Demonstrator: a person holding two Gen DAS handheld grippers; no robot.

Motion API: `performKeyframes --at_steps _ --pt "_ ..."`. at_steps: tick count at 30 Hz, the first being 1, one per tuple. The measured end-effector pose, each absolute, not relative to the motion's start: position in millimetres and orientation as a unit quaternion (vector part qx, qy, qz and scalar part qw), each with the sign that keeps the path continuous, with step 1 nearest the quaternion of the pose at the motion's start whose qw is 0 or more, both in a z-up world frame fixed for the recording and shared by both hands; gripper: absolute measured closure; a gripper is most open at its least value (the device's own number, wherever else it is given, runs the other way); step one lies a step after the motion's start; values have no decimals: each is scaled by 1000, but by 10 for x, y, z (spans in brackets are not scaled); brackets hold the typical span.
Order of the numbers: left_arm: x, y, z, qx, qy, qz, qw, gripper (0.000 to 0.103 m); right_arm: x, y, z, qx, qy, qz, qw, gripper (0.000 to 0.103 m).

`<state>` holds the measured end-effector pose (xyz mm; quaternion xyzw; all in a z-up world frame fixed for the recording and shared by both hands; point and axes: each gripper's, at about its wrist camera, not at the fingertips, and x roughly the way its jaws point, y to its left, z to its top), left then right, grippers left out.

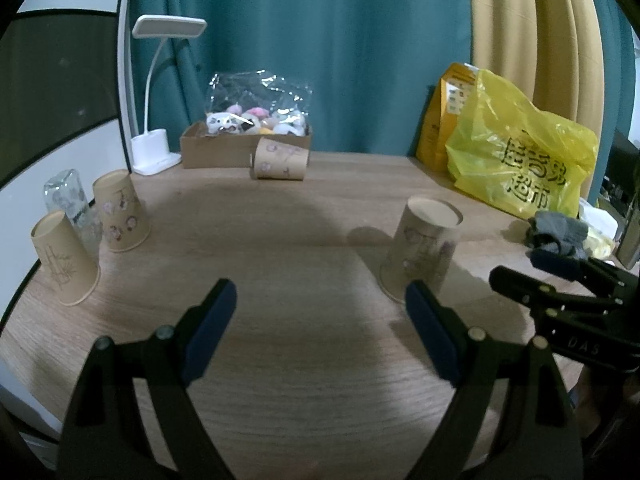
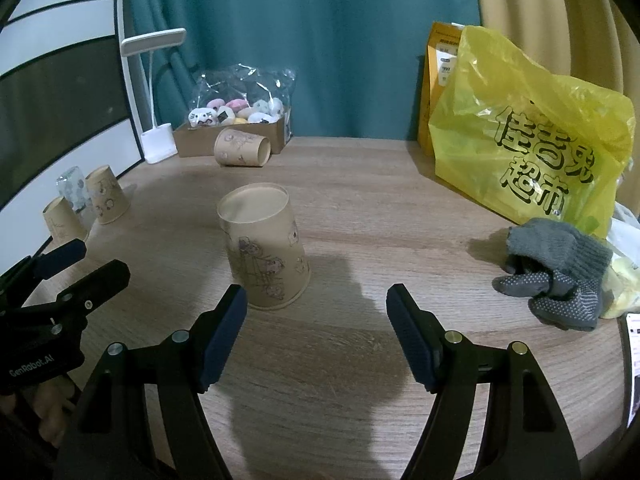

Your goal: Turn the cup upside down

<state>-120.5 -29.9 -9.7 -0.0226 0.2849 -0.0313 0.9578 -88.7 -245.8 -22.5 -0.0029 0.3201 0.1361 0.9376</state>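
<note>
I'm looking across a light wood-grain tabletop (image 1: 304, 240) that fills the lower part of both wrist views. Behind it hangs a teal fabric curtain (image 1: 328, 48) in long vertical folds, and beside that, on the right, a mustard-yellow curtain (image 1: 532, 28). At the left I see a white wall panel with a dark grey band (image 2: 52, 92) crossing it. A white desk lamp with a flat rectangular head and bent neck (image 1: 160, 92) stands at the table's back left corner, just beside a shallow brown cardboard box (image 1: 216, 150). The light is dim and cool, with soft shadows lying on the wood
</note>
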Motion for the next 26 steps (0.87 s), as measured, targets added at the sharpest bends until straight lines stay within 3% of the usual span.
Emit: performKeyframes --at_steps 26 --pt "-1201 -321 -105 -9 286 -41 957 15 -889 -2472 -219 -4 320 136 938 28"
